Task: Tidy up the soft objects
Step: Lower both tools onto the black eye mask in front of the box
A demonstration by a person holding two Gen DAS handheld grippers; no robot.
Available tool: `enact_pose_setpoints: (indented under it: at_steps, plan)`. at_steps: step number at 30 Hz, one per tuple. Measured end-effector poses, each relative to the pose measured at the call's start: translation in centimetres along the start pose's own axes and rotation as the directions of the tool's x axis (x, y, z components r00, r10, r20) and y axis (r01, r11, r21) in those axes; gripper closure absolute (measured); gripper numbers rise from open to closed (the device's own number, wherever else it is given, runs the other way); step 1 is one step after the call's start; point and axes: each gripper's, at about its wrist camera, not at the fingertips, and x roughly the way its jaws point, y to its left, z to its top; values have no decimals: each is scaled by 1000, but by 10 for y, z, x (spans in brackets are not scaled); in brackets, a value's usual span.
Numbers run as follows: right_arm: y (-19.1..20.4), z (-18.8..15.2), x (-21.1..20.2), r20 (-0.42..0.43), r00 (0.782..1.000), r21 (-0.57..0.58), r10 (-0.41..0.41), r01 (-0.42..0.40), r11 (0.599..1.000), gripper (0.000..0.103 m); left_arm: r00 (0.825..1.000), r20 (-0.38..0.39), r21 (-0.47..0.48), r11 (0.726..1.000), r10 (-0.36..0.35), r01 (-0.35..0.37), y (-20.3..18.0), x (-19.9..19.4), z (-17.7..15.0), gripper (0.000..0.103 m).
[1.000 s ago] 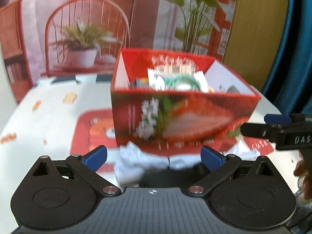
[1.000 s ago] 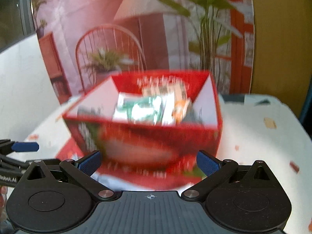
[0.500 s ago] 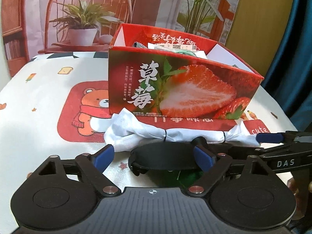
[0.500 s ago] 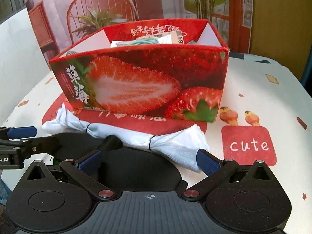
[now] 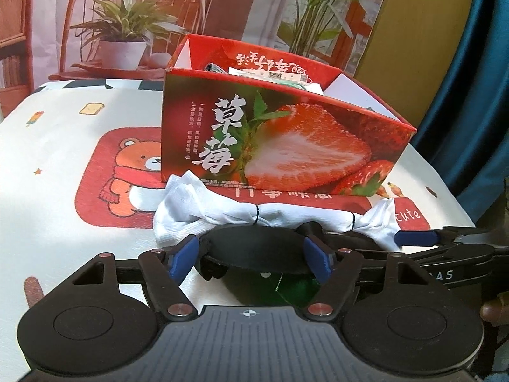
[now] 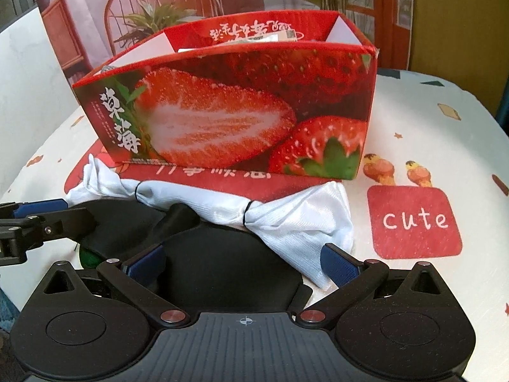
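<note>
The left gripper (image 5: 251, 256) has its blue-padded fingers (image 5: 183, 256) spread apart on either side of a flat black pad (image 5: 254, 248), a smooth rounded oval lying on the surface (image 5: 63, 197); whether the pads touch its rim is unclear. Under the pad's near edge shows something glossy green (image 5: 292, 289). Just beyond the pad lies a white cloth (image 5: 229, 215), soft and wrinkled, rolled into a long bundle and cinched by two thin dark bands, its loose ends flaring out. The cloth lies against the front foot of the box (image 5: 280, 146), a glossy red cardboard carton printed with a halved strawberry, open at the top with packets showing inside.

The right gripper (image 6: 243, 262) is likewise spread wide, holding nothing, over the pad's right part (image 6: 222, 264); its right finger (image 6: 337, 264) sits beside the cloth's flared right end (image 6: 305, 222). The surface right of the box is a printed cloth with a red "cute" patch (image 6: 413, 219).
</note>
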Motion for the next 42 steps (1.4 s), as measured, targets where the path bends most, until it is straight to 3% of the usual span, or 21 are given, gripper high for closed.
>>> enact_pose_setpoints:
  at_steps: [13,25,36,42]
  plan:
    - [-2,-11,5,25,1000,6,7,-7,1000,0,997,-14,-49,996,-73,72,7,2,-5,34]
    - [0,-11,4,13,1000,-38,-2,2,999,0,996,-18,-61,995,-85,84,8,3,-7,35]
    - [-16,-24,-34,90,994,79,54,-61,995,0,996,4,-81,992,-92,92,10,1,-13,37]
    - [-29,-30,-39,87,993,149,84,-96,984,1,994,0,-82,991,-108,108,8,-1,-17,38]
